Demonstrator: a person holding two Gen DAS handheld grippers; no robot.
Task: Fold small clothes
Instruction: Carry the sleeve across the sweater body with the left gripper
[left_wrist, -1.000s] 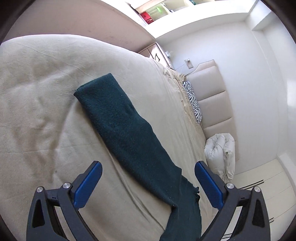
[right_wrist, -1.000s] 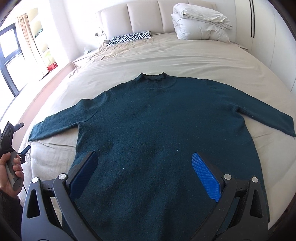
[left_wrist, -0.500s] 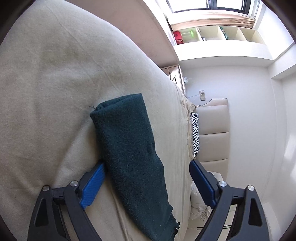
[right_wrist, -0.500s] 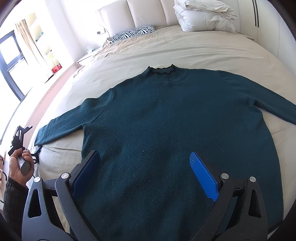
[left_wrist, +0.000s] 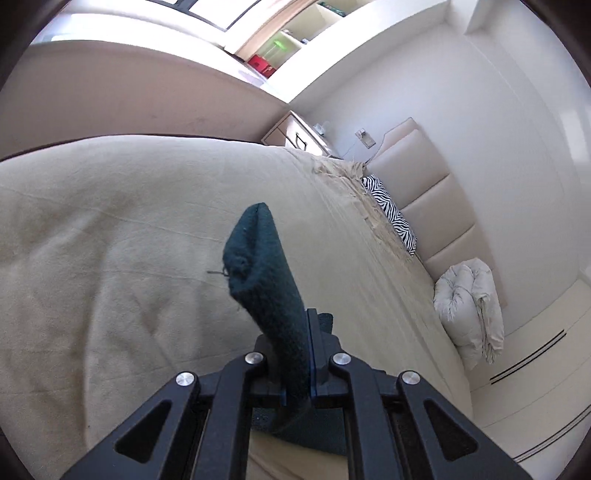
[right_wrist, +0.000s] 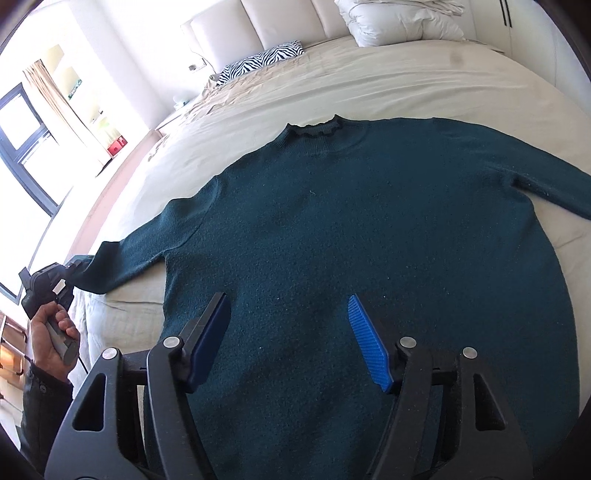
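step: first sleeve fold | sweater (right_wrist: 369, 236) flat on bed (right_wrist: 406, 81) | left hand-held gripper (left_wrist: 297, 354) clamped on left sleeve cuff (left_wrist: 258, 266) | right hand-held gripper (right_wrist: 291, 336) apart over hem | next: carry cuff across body

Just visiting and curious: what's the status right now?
Left gripper shut on sleeve. Right gripper open over sweater, flat on bed. Nothing in the way.

We saw both grippers as black skeletal frames with triangular cutouts, silver screws and blue ribbed finger pads (right_wrist: 367, 347). At 8 o'clock in the right view: bare left hand (right_wrist: 50, 330), dark sleeve (right_wrist: 40, 402).
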